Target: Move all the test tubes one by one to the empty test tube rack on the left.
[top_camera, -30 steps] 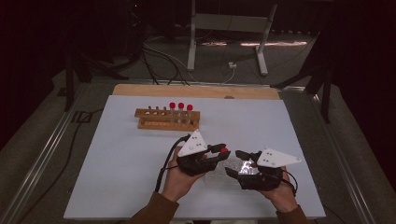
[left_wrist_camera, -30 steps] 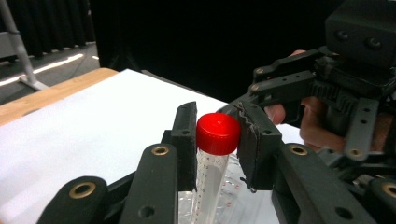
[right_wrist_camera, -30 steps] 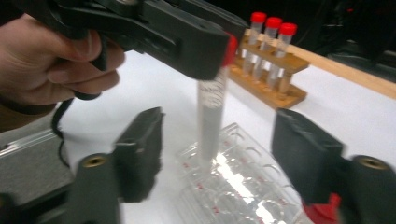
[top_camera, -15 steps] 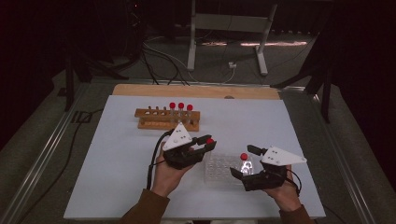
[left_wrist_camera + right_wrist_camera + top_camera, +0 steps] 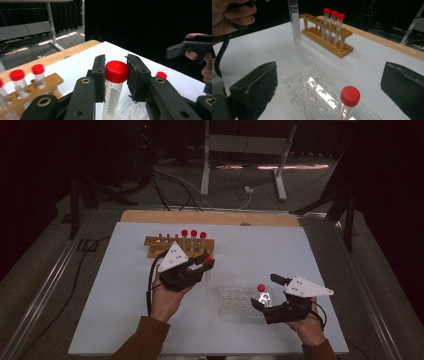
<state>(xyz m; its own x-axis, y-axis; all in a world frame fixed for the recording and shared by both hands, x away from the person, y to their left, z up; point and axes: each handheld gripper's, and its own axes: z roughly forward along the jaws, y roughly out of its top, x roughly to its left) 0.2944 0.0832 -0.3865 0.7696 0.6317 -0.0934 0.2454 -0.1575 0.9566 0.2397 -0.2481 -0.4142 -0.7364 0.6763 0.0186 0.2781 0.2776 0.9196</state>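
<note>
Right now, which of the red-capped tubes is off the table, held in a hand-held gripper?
The tube clamped at its cap in the left hand-held gripper. Three others stand in the wooden rack, and one stands in the clear well plate.

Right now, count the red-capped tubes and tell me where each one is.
5: three stand in the wooden rack, one tube is clamped in the left gripper, one stands in the clear well plate between the right gripper's open jaws.

Brown sleeves; each black gripper carries a pale three-cornered plate, brass-ringed screws and a black cable.
</note>
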